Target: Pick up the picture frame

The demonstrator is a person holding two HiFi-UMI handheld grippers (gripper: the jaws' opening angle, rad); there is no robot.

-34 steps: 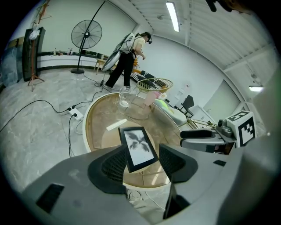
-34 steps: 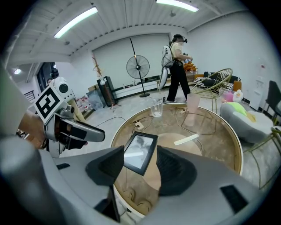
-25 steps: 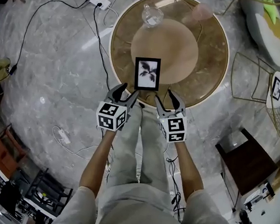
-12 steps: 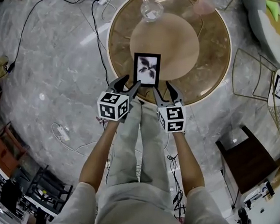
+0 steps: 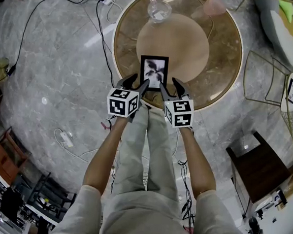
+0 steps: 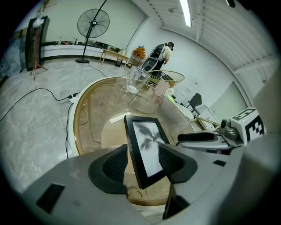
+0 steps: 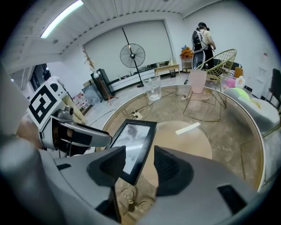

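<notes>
left gripper (image 6: 145, 161): jaws wide apart, gripping nothing; left border of the picture frame (image 6: 147, 145) in the gap, with daylight showing beside the outer pad.
right gripper (image 7: 139, 166): jaws just as open, nothing held; right border of that frame low between the pads.
picture frame: standing on its lower edge near the front edge of the round table (image 5: 219, 69), one gripper at each bottom corner.
step in hand: probably closing on the two side borders before any lift.
doing it well: close both grippers together, with pads on the black border rather than the glazed face; press evenly so nothing twists; then lift straight up and level.
risk: thin, light-looking frame, likely to tip backward if one pad lands first.
farther out: glass jug (image 5: 159, 10) and pink cup (image 5: 215, 5) at the far edge, well apart from the work.
</notes>
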